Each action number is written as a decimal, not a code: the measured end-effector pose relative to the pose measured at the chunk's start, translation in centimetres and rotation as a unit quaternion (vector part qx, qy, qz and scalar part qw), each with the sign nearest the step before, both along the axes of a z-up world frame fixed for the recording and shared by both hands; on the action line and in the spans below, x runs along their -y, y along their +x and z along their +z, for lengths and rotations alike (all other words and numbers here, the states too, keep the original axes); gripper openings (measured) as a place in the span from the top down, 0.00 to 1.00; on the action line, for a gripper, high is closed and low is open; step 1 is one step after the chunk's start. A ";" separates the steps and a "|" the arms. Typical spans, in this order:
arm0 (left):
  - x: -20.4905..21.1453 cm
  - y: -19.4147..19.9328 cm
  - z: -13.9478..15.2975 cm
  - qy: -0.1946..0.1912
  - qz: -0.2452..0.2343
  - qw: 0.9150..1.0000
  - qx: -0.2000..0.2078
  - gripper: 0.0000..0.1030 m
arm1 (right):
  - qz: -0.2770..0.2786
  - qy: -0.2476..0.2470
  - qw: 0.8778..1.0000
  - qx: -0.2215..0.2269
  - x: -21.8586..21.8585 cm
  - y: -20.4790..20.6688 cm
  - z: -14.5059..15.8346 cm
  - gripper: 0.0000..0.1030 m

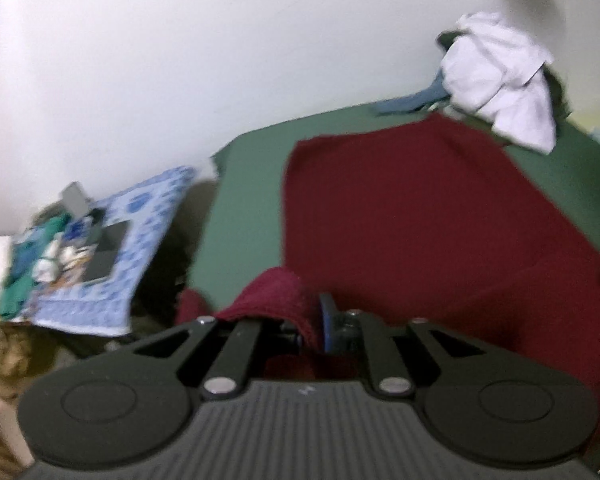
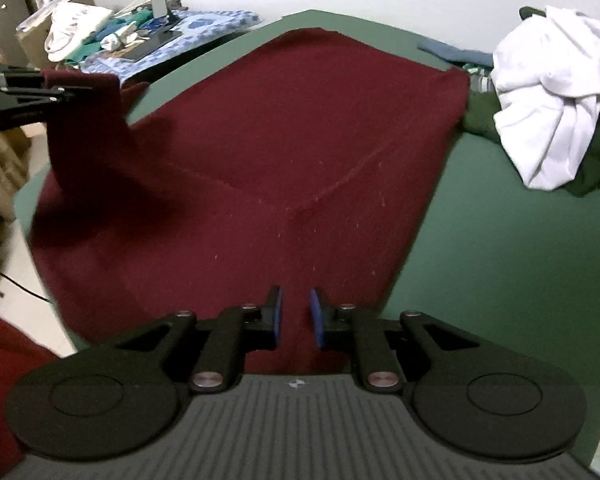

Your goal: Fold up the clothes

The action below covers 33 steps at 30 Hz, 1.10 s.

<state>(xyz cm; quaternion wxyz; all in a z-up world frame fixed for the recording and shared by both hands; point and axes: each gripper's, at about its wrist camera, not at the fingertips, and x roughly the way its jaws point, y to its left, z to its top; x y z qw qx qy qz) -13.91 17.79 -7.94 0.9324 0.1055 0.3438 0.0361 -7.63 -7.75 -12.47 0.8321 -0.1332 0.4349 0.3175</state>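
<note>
Maroon cloth spread on the green bed, 1 corner lifted.
The left gripper (image 2: 66,90) pinches a raised corner of the maroon cloth (image 2: 260,152) at the green bed (image 2: 500,240)'s left edge; the right gripper (image 2: 296,318) hangs over its near edge, blue pads slightly parted, nothing clamped. White clothes (image 2: 552,96) are heaped far right.

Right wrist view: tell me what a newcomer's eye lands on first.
A large dark red knitted cloth spread over the green bed sheet fills the middle. At far right sits a crumpled white garment pile. At left, the left tongs lift one corner of the cloth.
</note>
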 end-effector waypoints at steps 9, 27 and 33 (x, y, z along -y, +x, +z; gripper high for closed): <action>6.0 3.6 -1.4 -0.062 -0.112 0.992 0.000 0.86 | -0.007 0.022 0.999 0.048 -0.5 -0.1 0.3 0.65; 16.0 3.8 -6.7 -0.007 -0.244 0.969 -0.047 0.28 | -0.063 0.112 0.992 0.021 2.9 3.2 1.6 0.65; 16.5 3.5 -6.8 -0.025 -0.221 0.974 -0.054 0.27 | 0.048 0.132 0.990 0.014 -2.2 5.0 2.5 0.61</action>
